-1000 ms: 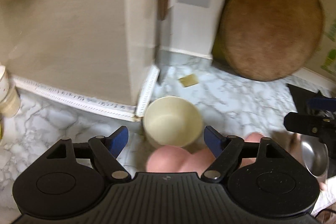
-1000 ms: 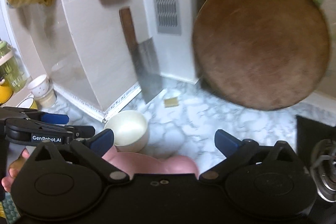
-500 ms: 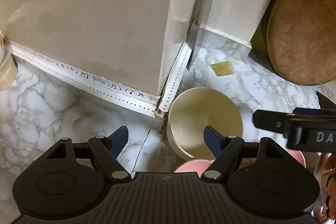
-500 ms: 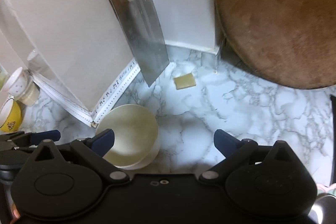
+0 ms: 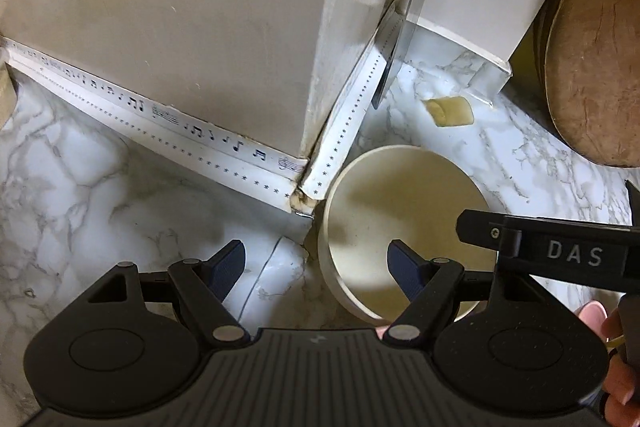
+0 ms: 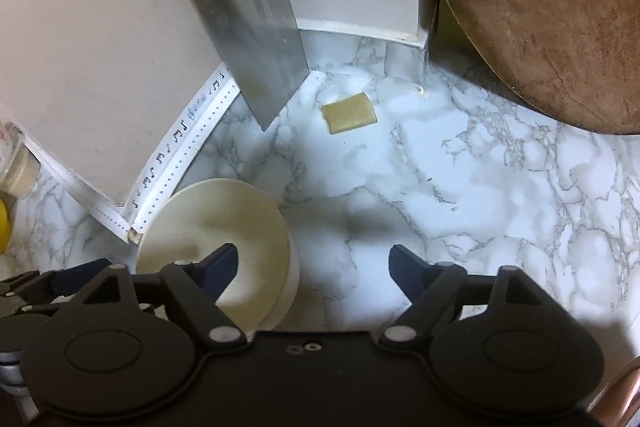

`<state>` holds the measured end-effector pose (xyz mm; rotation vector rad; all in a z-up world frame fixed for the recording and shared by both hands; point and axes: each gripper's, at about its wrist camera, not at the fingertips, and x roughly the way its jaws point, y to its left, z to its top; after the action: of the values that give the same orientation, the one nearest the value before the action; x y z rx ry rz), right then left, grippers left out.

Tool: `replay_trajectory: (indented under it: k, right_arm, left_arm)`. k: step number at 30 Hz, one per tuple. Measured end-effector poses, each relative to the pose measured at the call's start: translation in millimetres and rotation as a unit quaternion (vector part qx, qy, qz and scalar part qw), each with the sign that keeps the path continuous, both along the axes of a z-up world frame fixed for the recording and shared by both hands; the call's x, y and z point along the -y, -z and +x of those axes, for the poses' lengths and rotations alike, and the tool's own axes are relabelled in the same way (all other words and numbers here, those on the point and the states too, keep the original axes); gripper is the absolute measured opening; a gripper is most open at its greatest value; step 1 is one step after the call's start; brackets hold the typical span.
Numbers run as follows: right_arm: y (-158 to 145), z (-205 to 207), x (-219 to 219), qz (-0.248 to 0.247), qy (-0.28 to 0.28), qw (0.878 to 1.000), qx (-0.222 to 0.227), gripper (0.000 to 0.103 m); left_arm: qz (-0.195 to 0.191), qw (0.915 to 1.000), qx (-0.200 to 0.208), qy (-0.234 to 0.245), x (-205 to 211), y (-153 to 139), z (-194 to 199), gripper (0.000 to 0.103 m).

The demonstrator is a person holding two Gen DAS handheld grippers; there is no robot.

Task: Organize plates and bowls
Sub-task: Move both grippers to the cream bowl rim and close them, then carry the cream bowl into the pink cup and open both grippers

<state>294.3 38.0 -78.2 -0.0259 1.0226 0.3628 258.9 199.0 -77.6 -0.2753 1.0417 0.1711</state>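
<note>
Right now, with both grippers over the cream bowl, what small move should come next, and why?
Probably shift the left gripper slightly right and lower it: its jaws are open, and only the right one sits over the cream bowl, the left over bare countertop.

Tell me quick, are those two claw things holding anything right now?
Left gripper: open, holding nothing, right finger over the cream bowl.
Right gripper: open, holding nothing.

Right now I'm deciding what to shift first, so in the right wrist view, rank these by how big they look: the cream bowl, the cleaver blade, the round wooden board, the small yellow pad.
1. Round wooden board, partly cut off by the frame
2. Cleaver blade and cream bowl: similar; the bowl is nearer and partly hidden
3. Small yellow pad
</note>
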Motion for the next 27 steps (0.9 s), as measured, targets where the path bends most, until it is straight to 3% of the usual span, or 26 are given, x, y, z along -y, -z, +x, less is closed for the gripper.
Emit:
replay_trajectory:
  k: [7,9,12,14,20,27]
  right_arm:
    - [9,6,-6,-0.002,0.001,1.0,-0.011,0.066]
    - [11,7,-8,-0.005,0.0,1.0,-0.012,0.062]
    - [16,8,-11,-0.012,0.004,1.0,-0.016,0.061]
    - [19,9,-13,-0.014,0.004,1.0,-0.019,0.055]
    - [28,5,-21,-0.034,-0.007,0.999,-0.022,0.033]
    - [25,1,-24,-0.029,-0.004,0.999,-0.017,0.021]
  left_arm:
    - [-0.003,0.9999,-0.015,-0.002,3,6,7,0.061]
    - [-0.006,0.9997,-0.023,-0.002,3,9,10,0.046]
    - [-0.011,0.9993,-0.036,-0.007,2,15,14,0.038]
    - [-0.011,0.9991,-0.038,-0.013,0,17,14,0.032]
    - [-0.02,0.999,-0.037,-0.015,-2,18,15,0.02]
    - [-0.013,0.9993,-0.032,-0.013,4,15,18,0.011]
